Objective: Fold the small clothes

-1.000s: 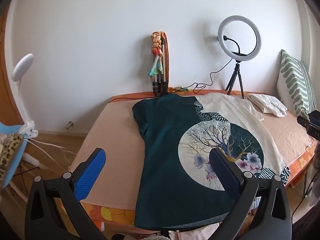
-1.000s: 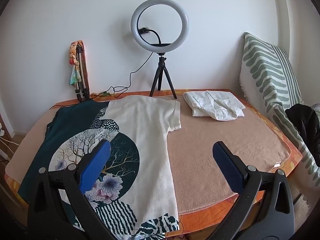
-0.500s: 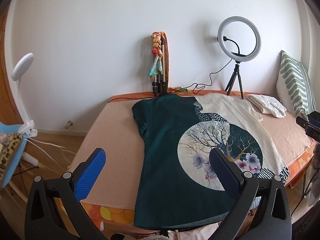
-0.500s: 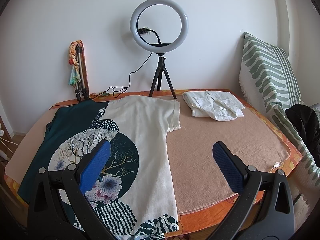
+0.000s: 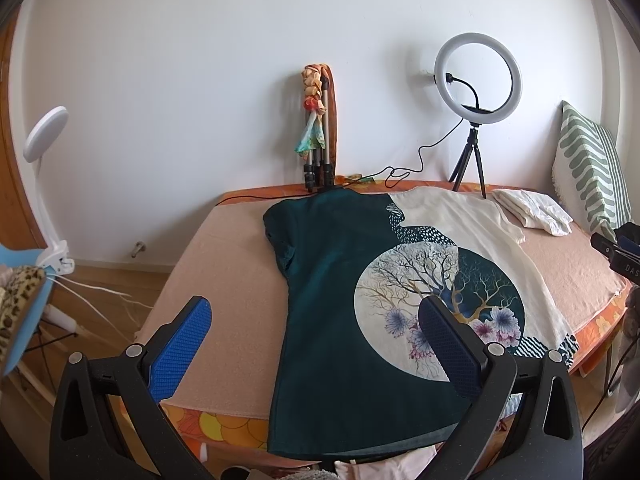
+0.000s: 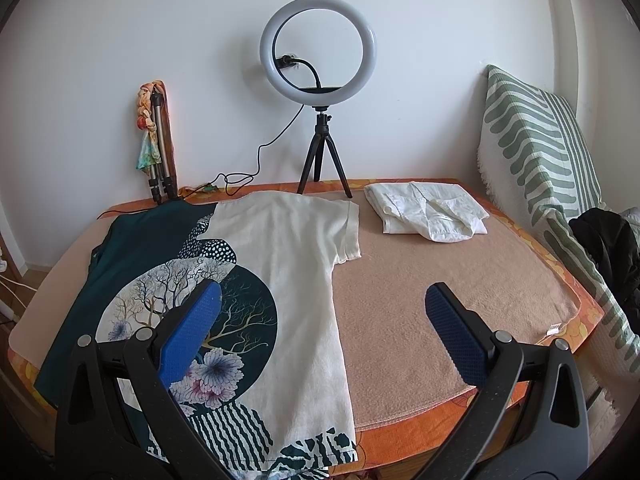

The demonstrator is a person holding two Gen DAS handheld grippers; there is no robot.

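Both my grippers are released, jaws spread wide, nothing between the pads. Left gripper (image 5: 316,344) hangs over the near edge of the table, right gripper (image 6: 322,320) likewise, further right.

T-shirt (image 5: 360,292) lies flat, spread face-up on the pink blanket (image 5: 224,264), collar toward the wall, hem at the near edge. Teal half to the left, cream half to the right, round tree-and-flower print in the middle.

Left view only: clamp lamp (image 5: 44,136) off the table's left side, wood floor (image 5: 116,292) with white cables, leopard-print fabric (image 5: 16,300) at far left, and a bit of the other gripper's body at the right edge. It also shows the teal sleeve, slightly rumpled.

Right view only: the cream sleeve (image 6: 348,236) lying flat, black garment (image 6: 604,240) on the striped cushion (image 6: 536,136), and the full bare stretch of blanket right of the shirt.

Both views: folded white garment (image 6: 426,214) at back right, apart from the shirt; ring light (image 6: 318,44) on its tripod just behind the shirt's collar; folded tripod with scarf (image 6: 154,136) against the white wall.

Table has an orange patterned cover (image 6: 440,416) showing under the blanket along the edges. Hem overhangs the near edge a little. Open blanket on both sides of the shirt, wider on the right.
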